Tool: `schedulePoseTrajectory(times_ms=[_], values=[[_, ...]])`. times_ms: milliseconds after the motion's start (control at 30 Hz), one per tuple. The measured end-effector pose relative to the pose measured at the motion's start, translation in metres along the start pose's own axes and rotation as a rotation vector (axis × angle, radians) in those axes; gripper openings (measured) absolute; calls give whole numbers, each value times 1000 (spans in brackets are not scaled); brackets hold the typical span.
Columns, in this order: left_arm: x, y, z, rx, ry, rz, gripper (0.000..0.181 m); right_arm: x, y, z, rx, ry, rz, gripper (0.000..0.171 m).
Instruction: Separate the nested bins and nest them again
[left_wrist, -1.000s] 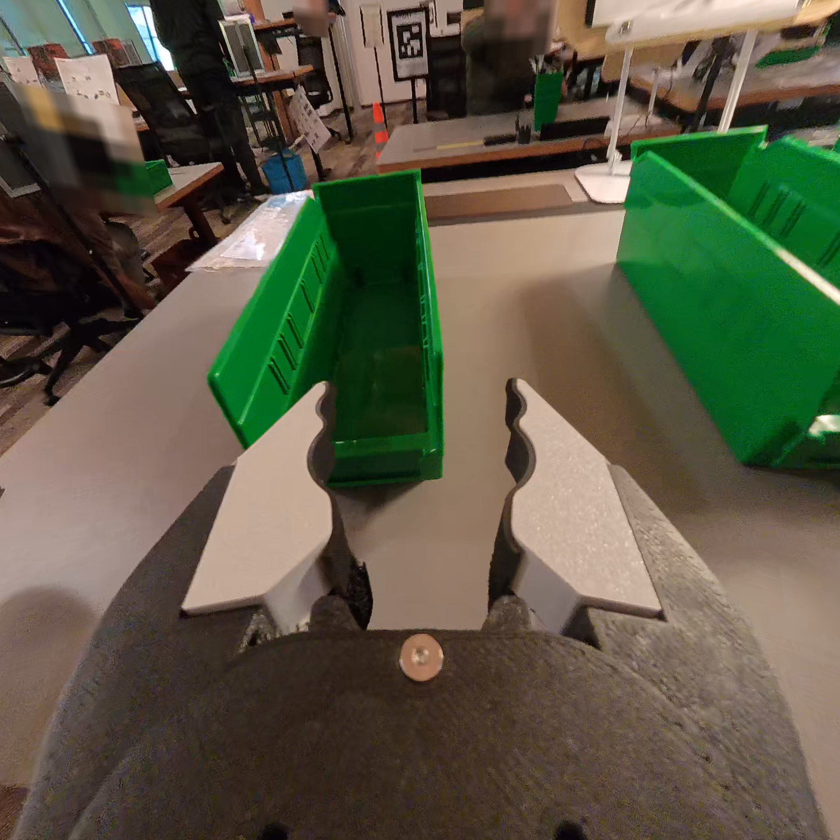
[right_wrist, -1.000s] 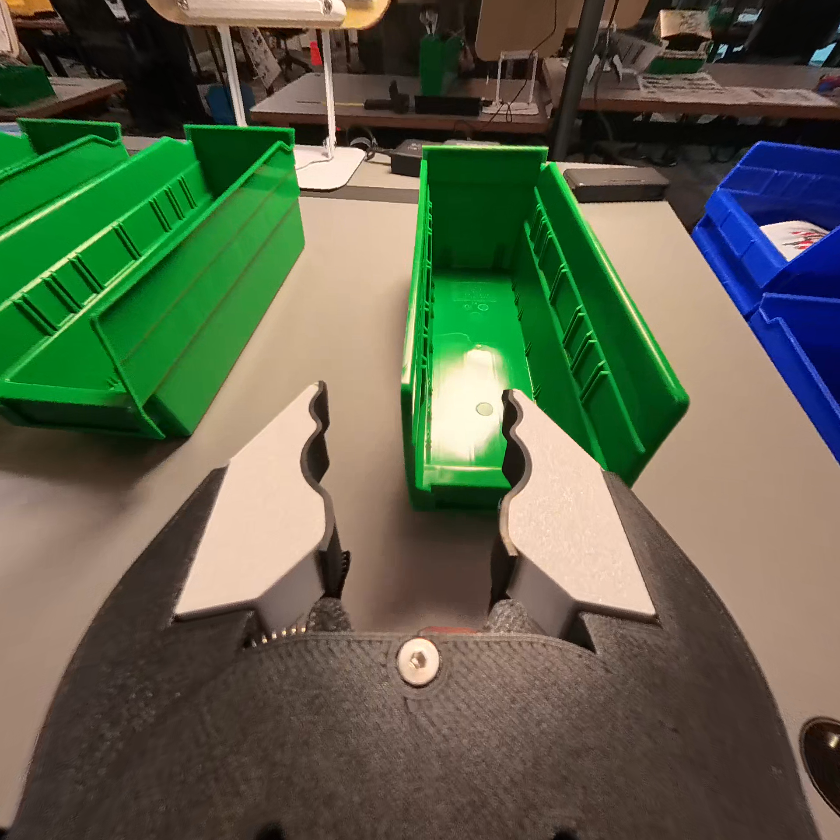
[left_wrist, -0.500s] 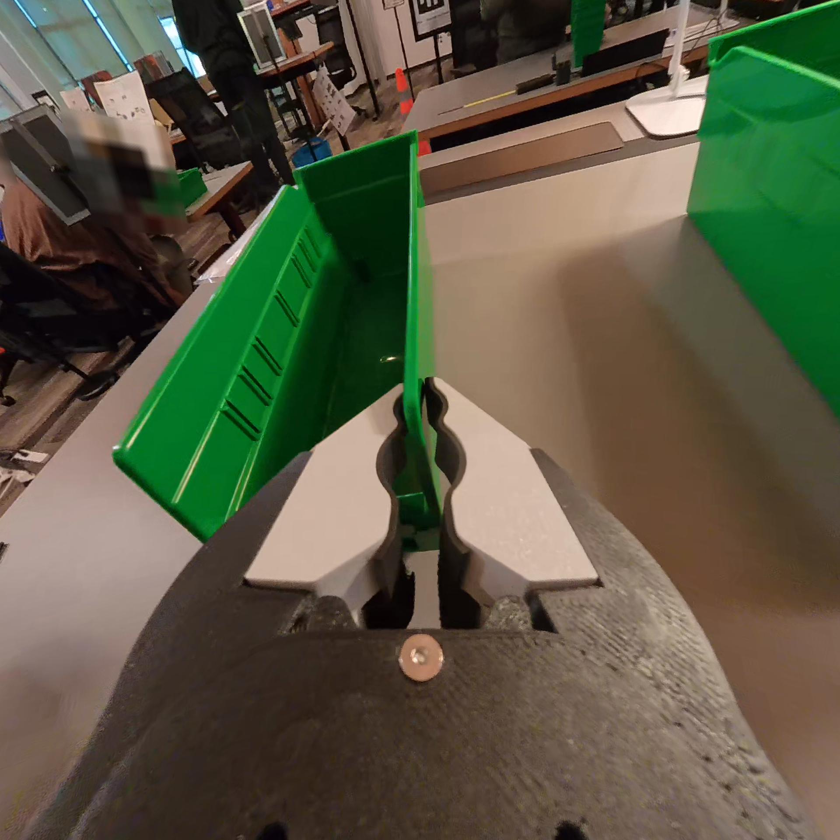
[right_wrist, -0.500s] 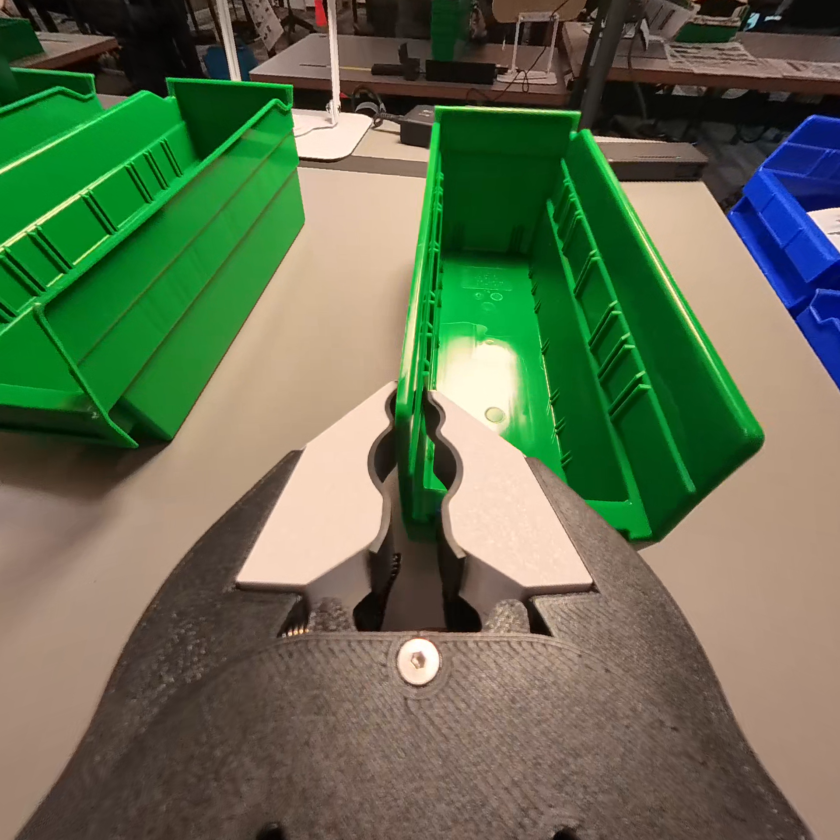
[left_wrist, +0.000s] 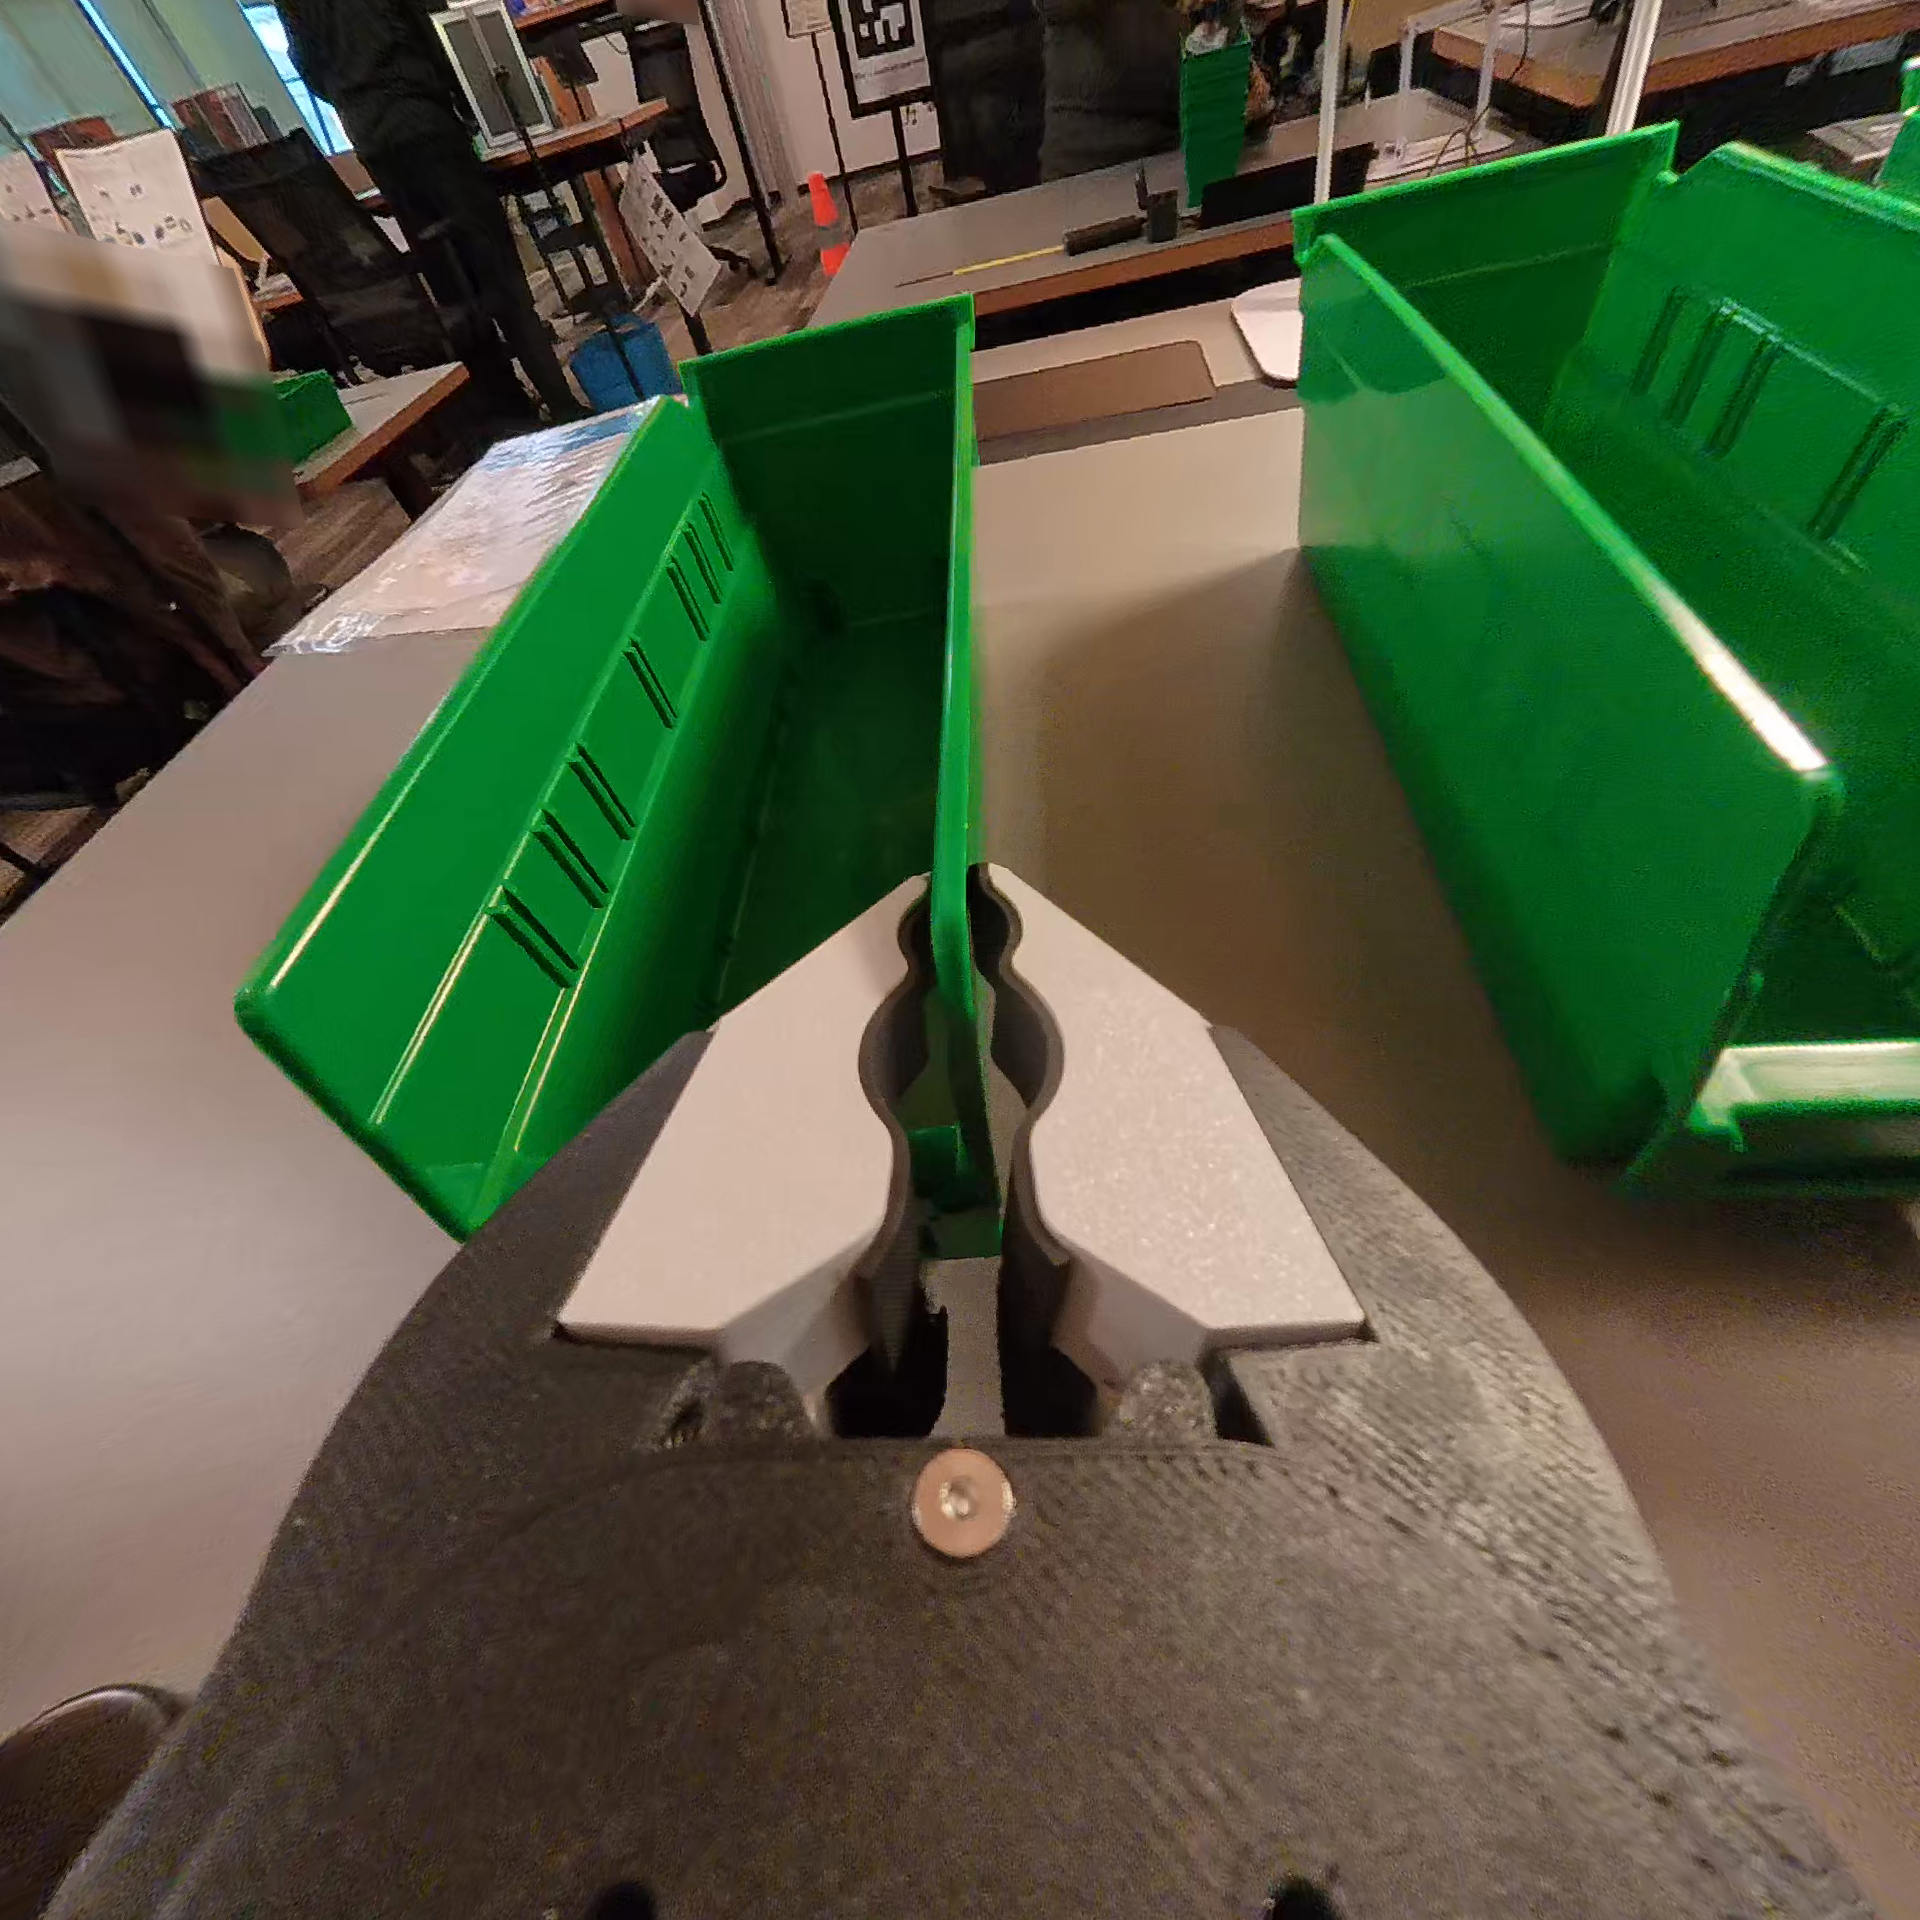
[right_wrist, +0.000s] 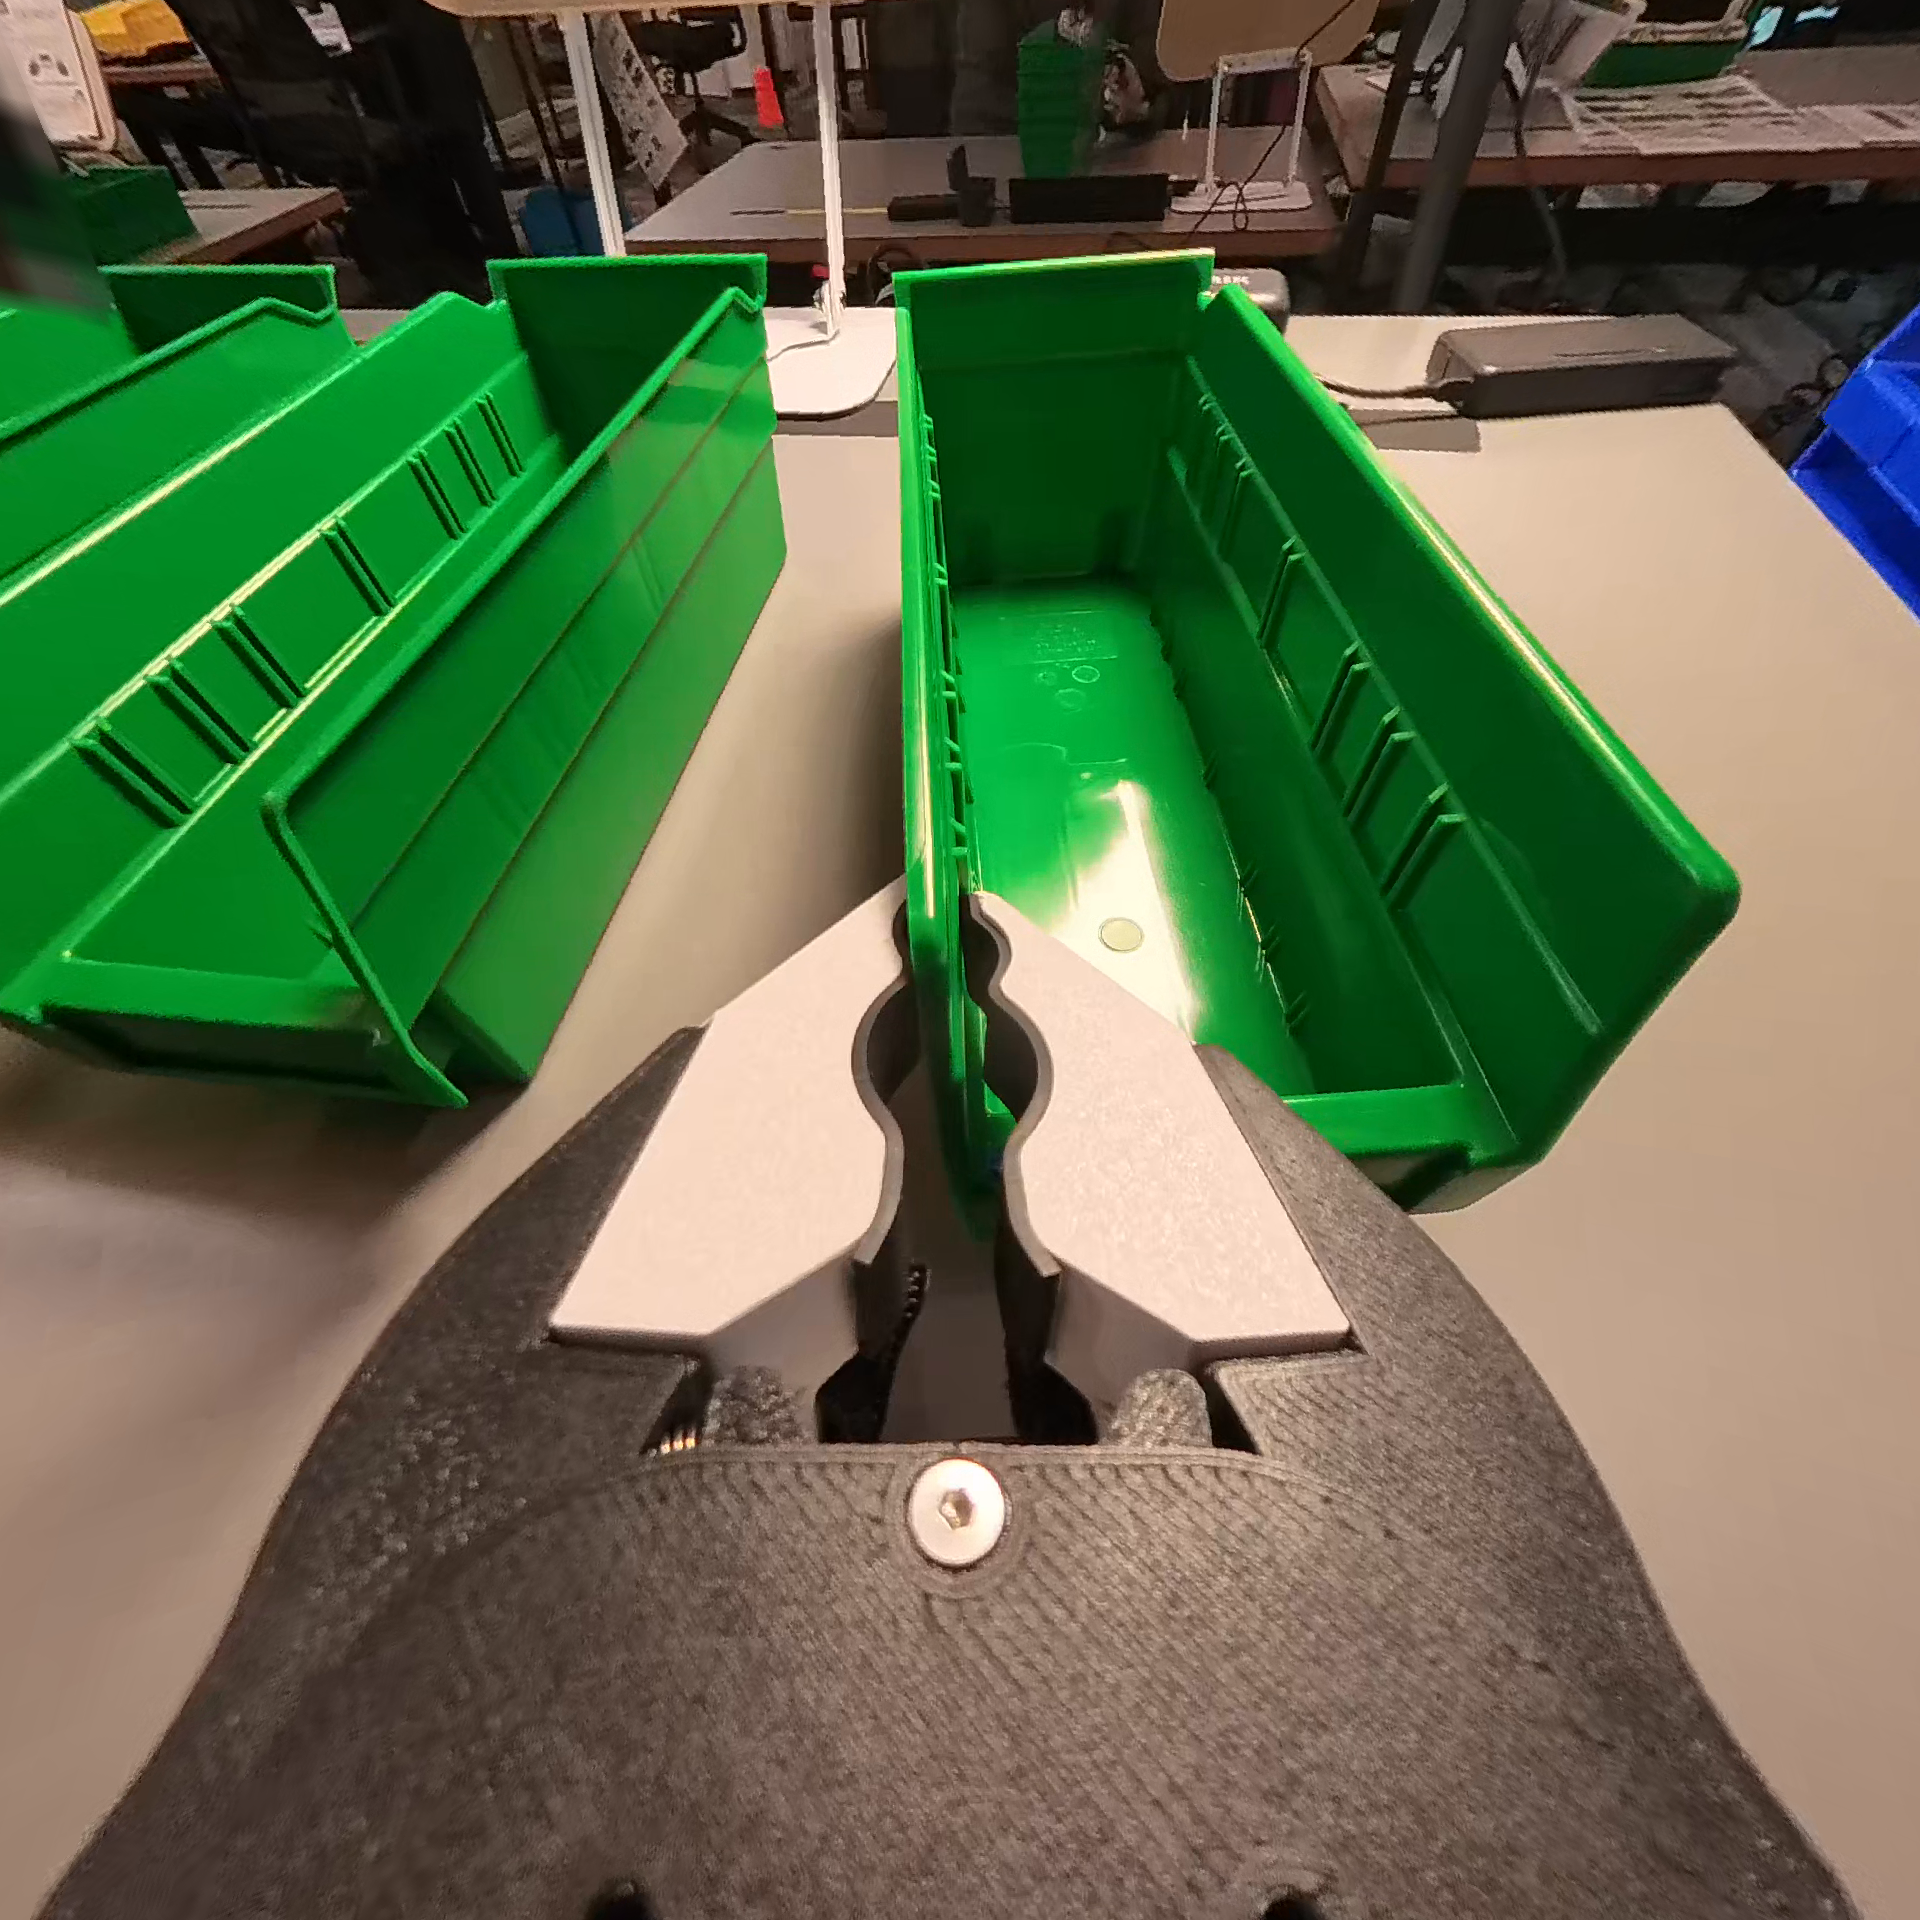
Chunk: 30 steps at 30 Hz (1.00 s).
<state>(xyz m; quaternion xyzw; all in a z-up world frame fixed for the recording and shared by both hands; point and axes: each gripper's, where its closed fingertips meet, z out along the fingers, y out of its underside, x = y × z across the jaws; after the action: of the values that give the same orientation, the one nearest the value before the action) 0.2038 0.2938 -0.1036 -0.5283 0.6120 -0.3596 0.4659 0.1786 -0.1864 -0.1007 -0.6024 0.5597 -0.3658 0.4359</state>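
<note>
Three kinds of long green bins sit open side up on the grey desk (right_wrist: 1558, 623). The left bin (left_wrist: 582, 831) is near the left edge of the desk. It is empty, with thin ribs on its inner wall. Its right wall is pinched between two grey fingers. The right bin (right_wrist: 1351, 790) lies toward the right edge, shiny and empty inside. Its left wall is pinched too. The middle bins (right_wrist: 416, 707) are between them, one sitting inside the other, turned a little slantwise. All reach toward the far edge.
</note>
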Motion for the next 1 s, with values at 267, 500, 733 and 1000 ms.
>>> schedulePoseTrajectory(times_ms=[267, 500, 733, 1000], values=[[9, -4, 8, 3, 18, -6, 4, -8, -4, 14, 6, 16, 53, 5], [12, -17, -6, 114, 107, -61, 17, -19, -6, 11, 49, -54, 75, 27], [8, -19, -17, 159, 166, -73, 23, -17, -10, 5, 55, -83, -54, 32], [15, -20, -12, 155, 156, -31, 20, -2, -10, 13, 41, 11, -50, 2]])
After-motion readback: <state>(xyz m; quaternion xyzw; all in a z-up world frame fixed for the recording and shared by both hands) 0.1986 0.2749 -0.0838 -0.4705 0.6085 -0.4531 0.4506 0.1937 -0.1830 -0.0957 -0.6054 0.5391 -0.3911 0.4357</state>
